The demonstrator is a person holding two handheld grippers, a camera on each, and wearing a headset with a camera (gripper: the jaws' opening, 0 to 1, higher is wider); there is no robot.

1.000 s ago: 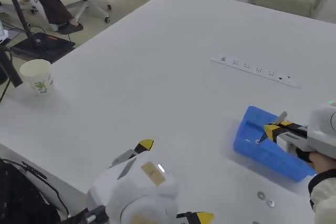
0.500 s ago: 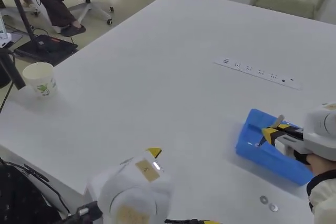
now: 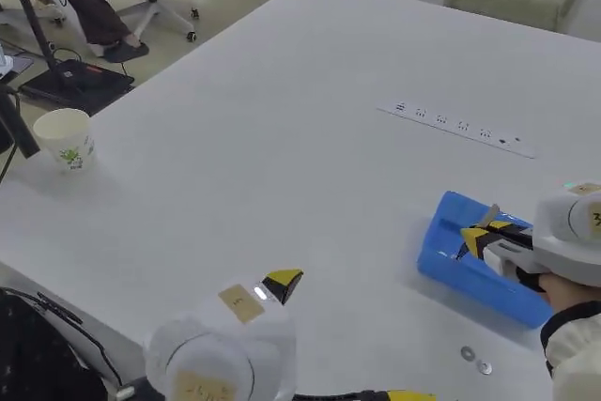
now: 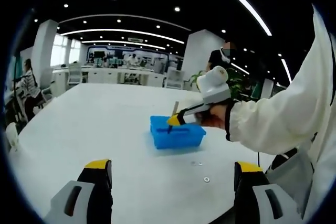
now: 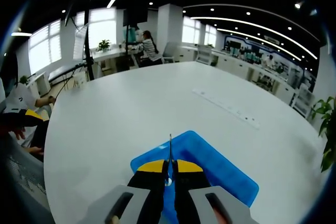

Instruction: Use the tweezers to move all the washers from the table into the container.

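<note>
Presently tweezers (image 5: 169, 148) point into container (image 5: 227, 172)

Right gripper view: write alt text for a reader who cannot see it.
The right gripper, fingers shut on tweezers, holds them over a blue container on a white table. A power strip lies farther back.

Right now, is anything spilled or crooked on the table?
Nothing is spilled or broken. Two washers lie on the table beside the blue container, waiting to go in. The cup stands upright. The right tongs hold the tweezers over the container.
</note>
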